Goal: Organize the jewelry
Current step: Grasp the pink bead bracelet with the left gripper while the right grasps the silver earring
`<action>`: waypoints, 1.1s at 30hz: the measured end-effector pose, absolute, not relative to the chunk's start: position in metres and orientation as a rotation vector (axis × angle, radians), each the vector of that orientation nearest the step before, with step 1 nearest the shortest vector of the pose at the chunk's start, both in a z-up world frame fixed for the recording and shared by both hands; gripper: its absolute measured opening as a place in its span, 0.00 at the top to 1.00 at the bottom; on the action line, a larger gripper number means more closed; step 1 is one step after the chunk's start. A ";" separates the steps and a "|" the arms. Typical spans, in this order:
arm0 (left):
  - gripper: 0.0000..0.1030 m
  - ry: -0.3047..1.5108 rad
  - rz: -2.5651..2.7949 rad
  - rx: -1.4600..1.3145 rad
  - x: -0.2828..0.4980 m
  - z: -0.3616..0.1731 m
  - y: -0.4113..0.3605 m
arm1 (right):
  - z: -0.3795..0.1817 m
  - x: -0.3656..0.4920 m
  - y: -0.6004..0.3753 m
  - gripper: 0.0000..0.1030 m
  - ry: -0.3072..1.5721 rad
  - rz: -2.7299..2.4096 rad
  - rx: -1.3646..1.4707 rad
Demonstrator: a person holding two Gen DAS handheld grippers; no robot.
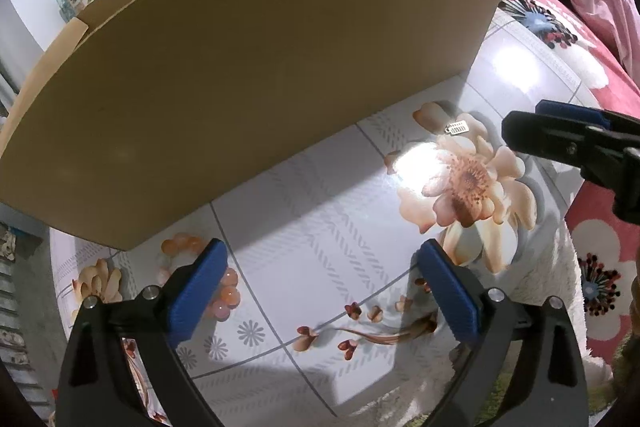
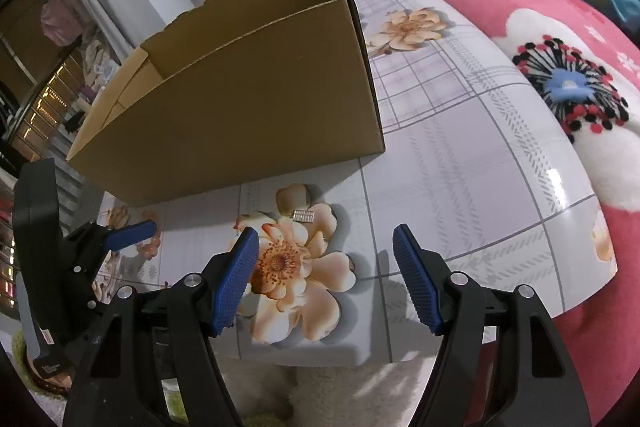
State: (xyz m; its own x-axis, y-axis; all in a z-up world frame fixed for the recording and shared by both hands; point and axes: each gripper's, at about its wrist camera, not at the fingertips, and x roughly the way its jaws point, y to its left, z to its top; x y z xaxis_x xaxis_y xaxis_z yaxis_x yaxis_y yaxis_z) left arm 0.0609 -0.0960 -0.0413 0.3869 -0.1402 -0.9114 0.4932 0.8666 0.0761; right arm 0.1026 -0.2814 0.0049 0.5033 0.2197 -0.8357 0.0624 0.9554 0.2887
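Observation:
A bracelet of orange-pink beads (image 1: 229, 291) lies on the flowered tablecloth, just in front of the cardboard box (image 1: 248, 67). It is partly hidden behind the left finger of my left gripper (image 1: 320, 267), which stands open over bare cloth with nothing between its pads. A small silver charm (image 2: 303, 216) rests on a printed flower near the box's front corner. My right gripper (image 2: 324, 259) hangs open a little short of the charm, its jaws empty. In the left wrist view the charm (image 1: 457, 127) is at the right, with the right gripper (image 1: 524, 118) beside it.
The open-topped box (image 2: 240, 99) takes up the back left of the table (image 2: 460, 187). A pink flowered blanket (image 2: 540, 39) borders the table's right side. The table's near edge runs just under both grippers. One blue finger (image 2: 134, 231) of my left gripper shows at the left.

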 end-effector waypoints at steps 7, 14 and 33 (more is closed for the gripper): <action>0.07 1.099 -0.416 0.354 0.062 -0.040 -0.096 | 0.005 0.104 -0.280 0.36 1.037 0.101 0.297; 0.07 0.935 -0.507 0.281 0.045 -0.009 -0.061 | 0.006 0.103 -0.281 0.36 1.030 0.105 0.292; 0.48 0.883 -0.502 0.208 0.040 -0.016 -0.014 | 0.005 0.104 -0.276 0.36 1.031 0.111 0.299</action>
State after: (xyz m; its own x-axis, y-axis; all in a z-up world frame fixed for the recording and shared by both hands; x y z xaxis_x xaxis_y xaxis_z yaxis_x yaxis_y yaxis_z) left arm 0.0400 -0.0141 -0.0156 0.5284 -0.3329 -0.7810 0.5006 0.8651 -0.0300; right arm 0.1039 -0.2756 0.0055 0.5121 0.2307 -0.8274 0.0486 0.9539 0.2961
